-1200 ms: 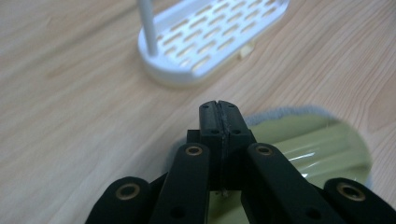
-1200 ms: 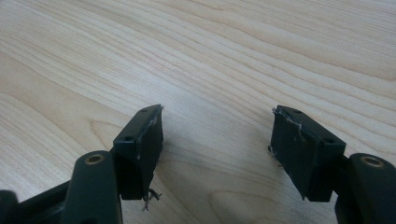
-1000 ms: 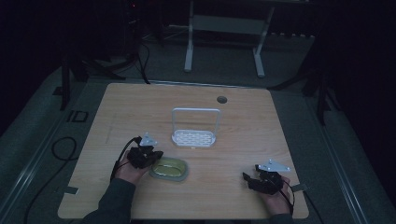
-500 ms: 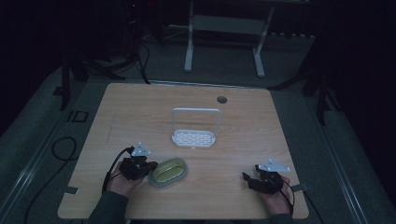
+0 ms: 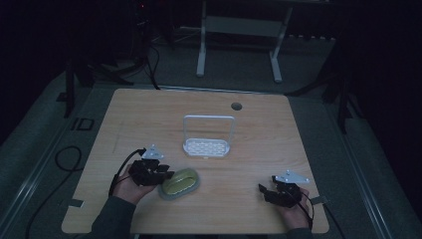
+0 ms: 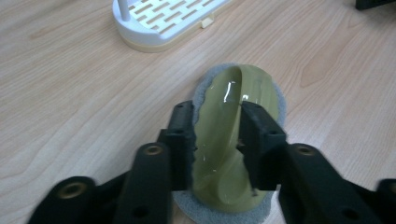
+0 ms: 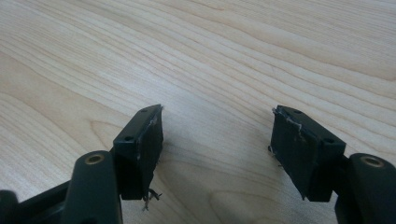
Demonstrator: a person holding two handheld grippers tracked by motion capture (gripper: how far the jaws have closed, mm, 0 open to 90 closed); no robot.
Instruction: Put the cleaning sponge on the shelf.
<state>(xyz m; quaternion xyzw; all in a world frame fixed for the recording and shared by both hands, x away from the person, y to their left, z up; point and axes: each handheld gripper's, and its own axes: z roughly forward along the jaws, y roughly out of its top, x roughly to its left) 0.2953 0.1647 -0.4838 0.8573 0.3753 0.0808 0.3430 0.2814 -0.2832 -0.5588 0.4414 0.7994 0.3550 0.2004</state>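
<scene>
Dim room, grey floor [image 5: 45, 124]

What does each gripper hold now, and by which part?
Nothing seems held. The left gripper has just been opening its jaws around the green handle of the scrubber. The right gripper is open, empty.

From above, my room is very dim, grainy and murky, the floor nearly black beyond the bench [image 5: 149, 114]. My two gripper views are bright and evenly lit, with white glare on the glossy sponge handle [image 6: 231, 91] and softly blurred nearest edges.

Olive-green sponge [image 6: 236, 135] with grey pad; white slotted rack [image 6: 163, 21].
</scene>
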